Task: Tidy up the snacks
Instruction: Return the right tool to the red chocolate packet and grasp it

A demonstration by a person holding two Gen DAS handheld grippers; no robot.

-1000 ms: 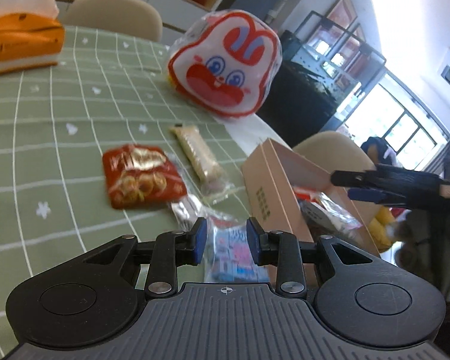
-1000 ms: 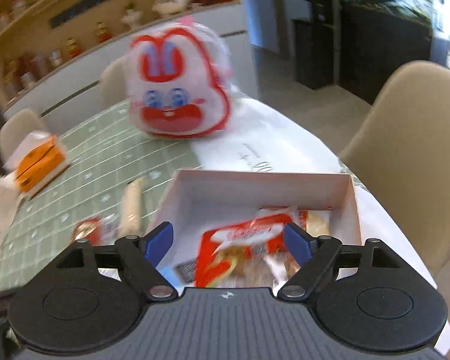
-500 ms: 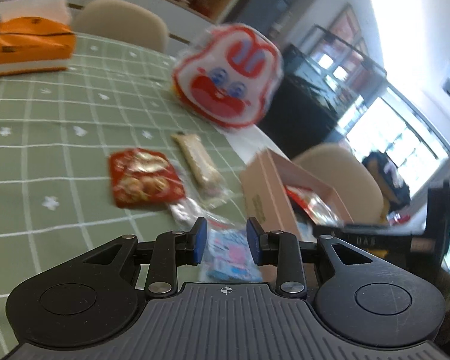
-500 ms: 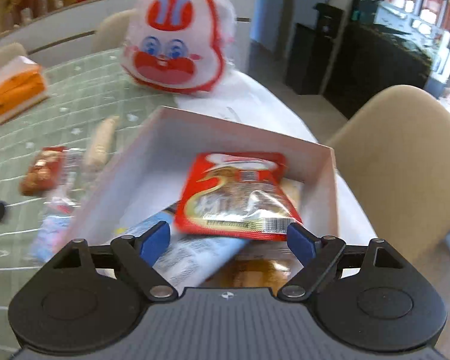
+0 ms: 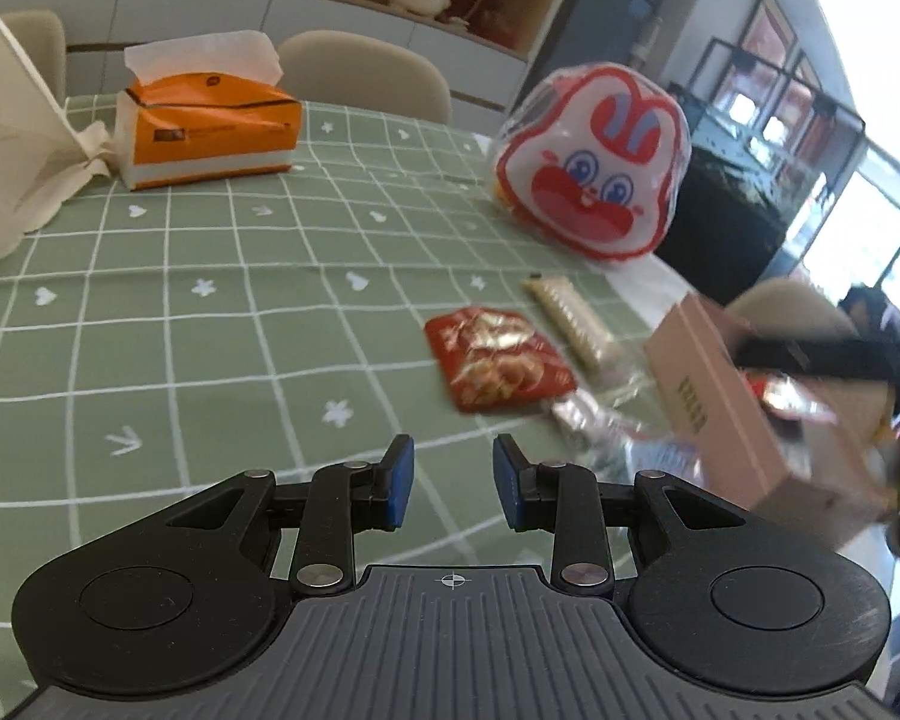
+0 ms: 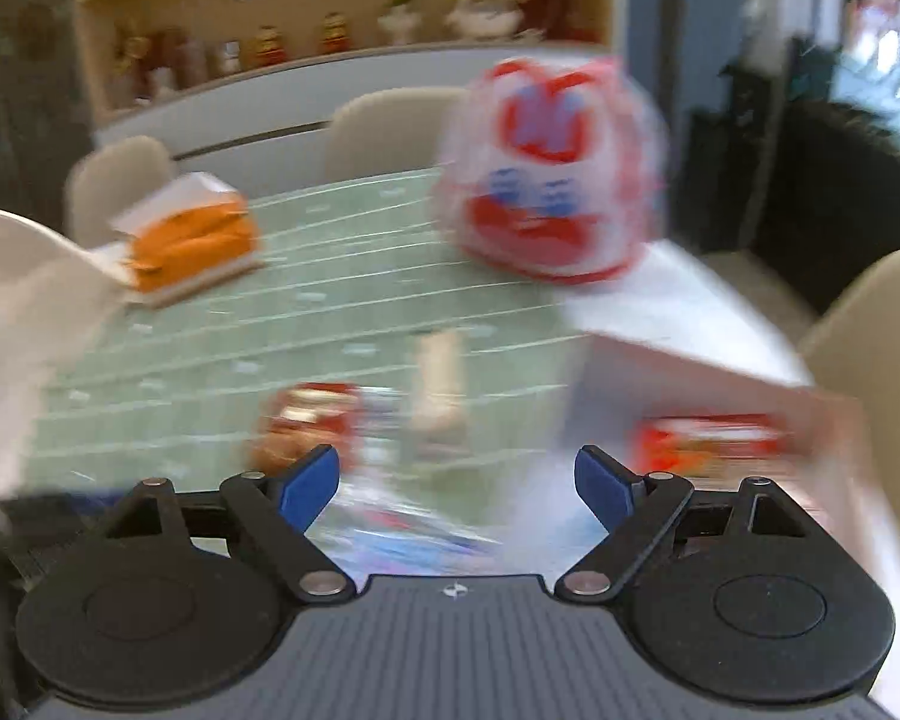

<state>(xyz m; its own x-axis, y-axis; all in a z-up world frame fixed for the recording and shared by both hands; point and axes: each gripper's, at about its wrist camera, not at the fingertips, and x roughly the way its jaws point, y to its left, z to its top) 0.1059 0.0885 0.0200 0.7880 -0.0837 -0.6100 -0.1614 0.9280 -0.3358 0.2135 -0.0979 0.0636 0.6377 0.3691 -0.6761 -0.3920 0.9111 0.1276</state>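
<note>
A pink cardboard box stands at the table's right edge with red snack packets inside. On the green checked cloth to its left lie a red snack packet, a beige wrapped bar and a clear blue-printed packet. My left gripper is open a little and empty, over bare cloth left of these snacks. My right gripper is wide open and empty, above the blue packet beside the box; its view is blurred.
A large rabbit-face snack bag stands at the back right. An orange tissue box and a white bag are at the back left. Beige chairs surround the table.
My left gripper has swung left, off the blue packet, and its jaws stand a little wider. My right gripper has moved left from over the box toward the loose snacks.
</note>
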